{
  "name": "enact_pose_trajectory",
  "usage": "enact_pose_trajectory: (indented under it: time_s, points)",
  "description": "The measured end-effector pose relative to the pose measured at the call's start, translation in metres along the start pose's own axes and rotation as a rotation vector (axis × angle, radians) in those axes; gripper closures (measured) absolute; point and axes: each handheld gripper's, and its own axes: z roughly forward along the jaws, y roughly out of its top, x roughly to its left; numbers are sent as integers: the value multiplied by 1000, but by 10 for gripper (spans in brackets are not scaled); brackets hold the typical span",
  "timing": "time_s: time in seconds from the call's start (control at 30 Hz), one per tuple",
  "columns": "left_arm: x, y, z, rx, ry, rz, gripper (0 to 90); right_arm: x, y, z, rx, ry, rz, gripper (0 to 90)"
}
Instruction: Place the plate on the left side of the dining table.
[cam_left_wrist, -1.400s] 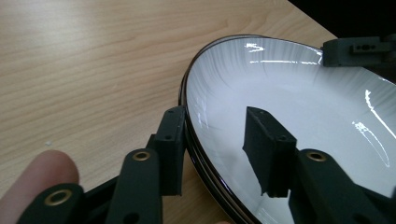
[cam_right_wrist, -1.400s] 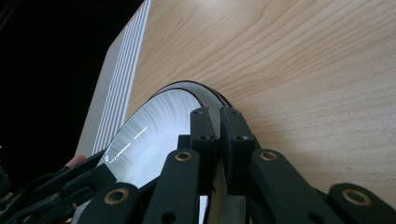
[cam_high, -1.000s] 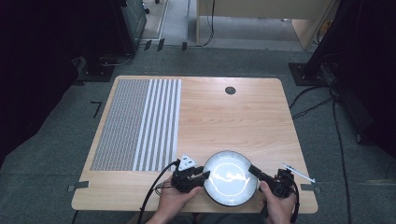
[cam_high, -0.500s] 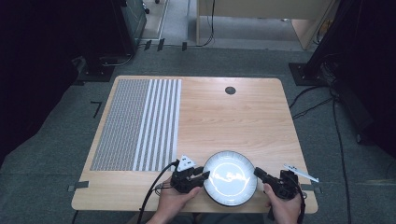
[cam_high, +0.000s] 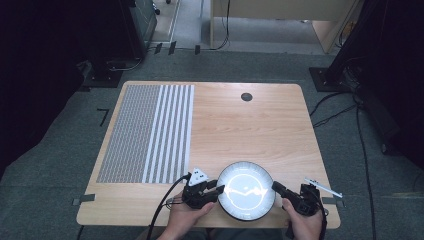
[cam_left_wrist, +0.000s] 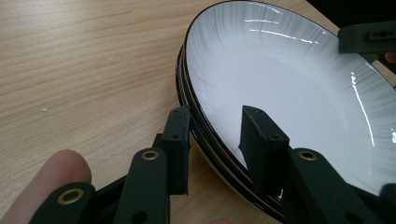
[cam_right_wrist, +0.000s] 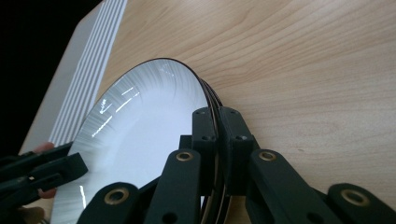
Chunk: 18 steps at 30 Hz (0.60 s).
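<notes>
A stack of white plates with dark rims sits near the front edge of the wooden table, right in front of the person. The top plate is shiny and has nothing on it.

The left gripper is at the left side of the stack. In the left gripper view its two black jaws stand apart. One jaw is outside the rim and one is over the white inside of the top plate. The rims sit in the gap between them, and the jaws do not squeeze them.

The right gripper is at the right side of the stack. In the right gripper view its jaws are pressed tight on the plate rims, one on each side. It has hold of the plates.

A person's hand holds each gripper from the bottom edge. A mat with grey and white stripes lies on the left part of the table, well apart from the plates.
</notes>
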Motion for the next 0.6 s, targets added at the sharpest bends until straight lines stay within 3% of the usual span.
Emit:
enact_pose_trajectory:
  time_s: [0.07,0.23,0.27,0.37,0.5,0.6]
  points:
    - [0,0,0,0,3,0,639,-2,1,0,1,14,33,857]
    - [-1,0,0,-1,8,-1,643,-1,0,2,-1,17,36,838]
    - [-1,0,0,-1,3,-5,638,0,0,3,19,41,45,836]
    - [0,2,-1,-3,-5,-11,636,0,-1,7,30,49,67,836]
    - [0,2,-1,-10,-7,-11,632,4,-4,13,57,29,29,822]
    - [0,1,-1,-12,-6,-14,633,4,-3,13,64,31,32,821]
